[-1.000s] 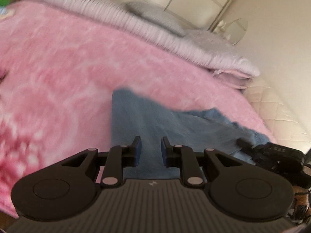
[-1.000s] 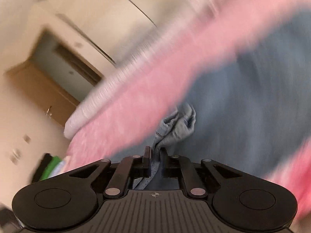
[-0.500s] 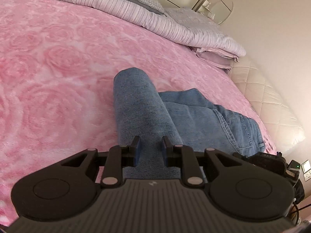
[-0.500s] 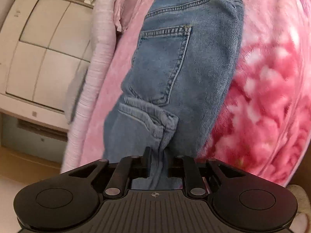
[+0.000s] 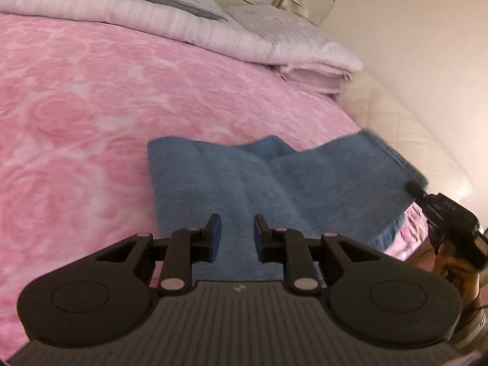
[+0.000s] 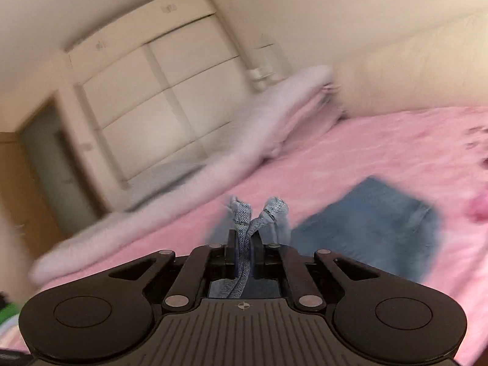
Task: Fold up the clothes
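the jeans (image 5: pixel 274 189) lie on the pink blanket (image 5: pixel 91 97) of the bed, a mid-blue denim, faded and soft in tone, blurred in both views. in the left wrist view they form a broad folded slab with a straight left edge and a shallow crease running down the middle; the right part is lifted off the blanket, its hemmed edge raised toward the right gripper (image 5: pixel 414 187). the left gripper (image 5: pixel 235 233) hangs over the near end of the denim with its fingers spread apart and nothing between them. in the right wrist view the right gripper (image 6: pixel 244 244) has its fingers pressed onto a bunched strip of denim with dark stitching, two paler ends sticking up past the tips. behind the blanket lies a pale striped quilt (image 5: pixel 152 9), with a white wardrobe (image 6: pixel 158 91) beyond.
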{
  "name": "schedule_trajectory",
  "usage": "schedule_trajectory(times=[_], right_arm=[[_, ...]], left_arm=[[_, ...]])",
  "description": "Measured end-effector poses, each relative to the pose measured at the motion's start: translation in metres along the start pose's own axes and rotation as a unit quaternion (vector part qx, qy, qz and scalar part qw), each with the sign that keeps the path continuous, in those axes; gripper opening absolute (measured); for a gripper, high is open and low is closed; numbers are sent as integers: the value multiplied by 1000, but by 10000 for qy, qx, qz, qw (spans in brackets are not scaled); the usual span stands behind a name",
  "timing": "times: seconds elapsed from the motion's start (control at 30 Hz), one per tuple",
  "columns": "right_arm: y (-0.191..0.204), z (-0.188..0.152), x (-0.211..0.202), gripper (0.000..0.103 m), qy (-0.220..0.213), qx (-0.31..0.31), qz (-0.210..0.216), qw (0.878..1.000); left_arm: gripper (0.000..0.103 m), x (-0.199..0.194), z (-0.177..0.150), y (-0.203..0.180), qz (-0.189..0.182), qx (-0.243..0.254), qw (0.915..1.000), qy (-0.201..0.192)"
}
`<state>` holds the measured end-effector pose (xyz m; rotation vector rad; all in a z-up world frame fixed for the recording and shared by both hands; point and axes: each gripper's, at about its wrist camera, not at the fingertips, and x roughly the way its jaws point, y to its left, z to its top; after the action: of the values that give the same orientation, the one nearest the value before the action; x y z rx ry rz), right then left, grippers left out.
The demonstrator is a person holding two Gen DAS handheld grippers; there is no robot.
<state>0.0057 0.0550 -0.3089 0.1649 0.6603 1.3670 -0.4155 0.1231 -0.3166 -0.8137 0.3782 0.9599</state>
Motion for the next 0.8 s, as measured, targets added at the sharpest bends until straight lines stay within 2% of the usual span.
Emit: schedule_trajectory(times=[0.07,0.13,0.17,0.3,0.37,0.43,0.5,0.57,0.6,0.67,0.7,0.8], right_arm=[[-42,-5,20,5,573,661,-573,9945],[-76,-15,36,5,951,1315,-634,9847],[-85,-17,39,6,988,1515,-571,9819],[-76,-14,27,6,945,1035,-642,9880],[-64,-7,24,6,794,602,-538,9936],[-41,2,11,6,318,70,-262,9991],[-25,9,-6,5,-290,-420,-111,9986],[-33,12,-11,5,-358,-374,-391,9979],[-45,12,-7,5,-143,-187,-583,9980],[-81,2,11,6,548,541,-877,9932],[-91,-1,14,6,649,754,-876,9912],[-94,-1,12,6,503,887,-743,9920]], left_arm=[[17,15,-1,-7,23,73,9999,149],[17,30,-4,-13,73,146,9994,311],[17,35,-5,-15,107,180,9991,367],[17,44,-8,-17,202,164,9985,476],[17,46,-8,-17,231,132,9984,495],[17,45,-6,-20,206,150,9985,493],[17,44,-6,-25,124,192,9986,481],[17,47,-7,-30,89,241,9984,507],[17,49,-8,-33,76,266,9982,523],[17,55,-11,-36,101,296,9977,603],[17,57,-13,-37,140,321,9974,623],[17,58,-14,-39,179,383,9971,638]])
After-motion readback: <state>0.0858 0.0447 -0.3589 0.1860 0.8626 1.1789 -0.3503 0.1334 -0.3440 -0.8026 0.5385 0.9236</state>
